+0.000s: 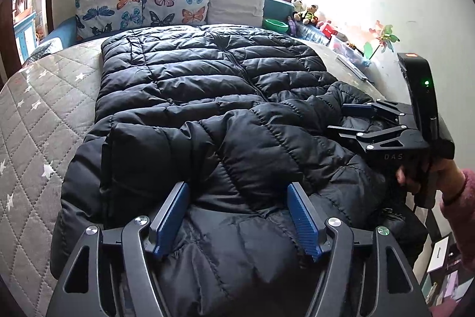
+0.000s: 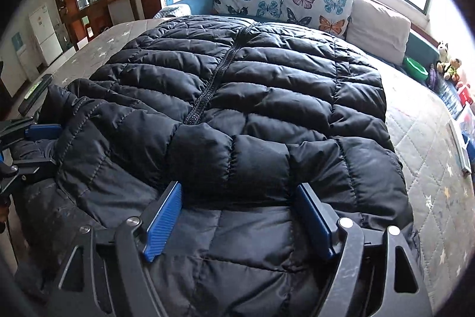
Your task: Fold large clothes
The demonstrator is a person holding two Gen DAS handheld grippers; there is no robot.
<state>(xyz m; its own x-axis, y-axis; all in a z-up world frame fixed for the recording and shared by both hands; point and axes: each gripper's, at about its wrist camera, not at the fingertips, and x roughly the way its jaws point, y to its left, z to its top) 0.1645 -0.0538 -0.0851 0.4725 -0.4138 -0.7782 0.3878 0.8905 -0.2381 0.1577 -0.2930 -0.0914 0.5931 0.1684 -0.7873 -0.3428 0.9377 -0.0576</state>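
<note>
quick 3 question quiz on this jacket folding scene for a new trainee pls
1. True or false: the black puffer jacket lies zipped on the quilted mattress.
2. Multiple choice: the left gripper is A) open over the jacket, B) shut on a sleeve, C) out of view.
3. Fill in: the two pillows at the head of the bed are printed with ____.

Key: 1 true; 2 A; 3 butterflies. The right gripper is open as well.
</note>
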